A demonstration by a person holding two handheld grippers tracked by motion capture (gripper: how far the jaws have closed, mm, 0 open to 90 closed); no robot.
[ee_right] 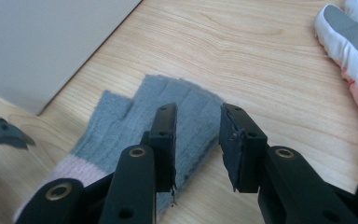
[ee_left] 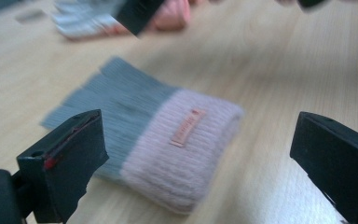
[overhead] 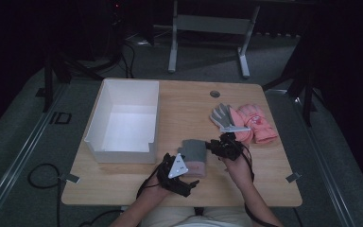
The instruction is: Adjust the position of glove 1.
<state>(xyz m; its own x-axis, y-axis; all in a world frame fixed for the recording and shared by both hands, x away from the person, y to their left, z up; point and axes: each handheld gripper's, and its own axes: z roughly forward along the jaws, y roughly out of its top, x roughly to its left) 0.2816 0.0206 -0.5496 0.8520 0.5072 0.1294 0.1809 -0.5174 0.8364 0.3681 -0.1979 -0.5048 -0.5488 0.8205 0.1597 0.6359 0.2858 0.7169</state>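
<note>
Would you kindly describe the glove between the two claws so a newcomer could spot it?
Start at the white box on the wooden table; just right of its near corner lies a fingerless knit glove. Unlike the padded pink gloves farther right, it is grey with a pale pink cuff.

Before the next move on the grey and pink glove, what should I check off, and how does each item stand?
1. Left gripper jaws wide apart around the glove's pink cuff: ok.
2. Right gripper jaws parted above the grey finger end: ok, gap is narrow.
3. Grey and pink glove flat on the table, near its front edge: ok.
4. Jaws touching the knit: cannot tell.
5. White box open, nothing visible inside: ok.
6. Pink gloves apart from the grey one: ok.
</note>
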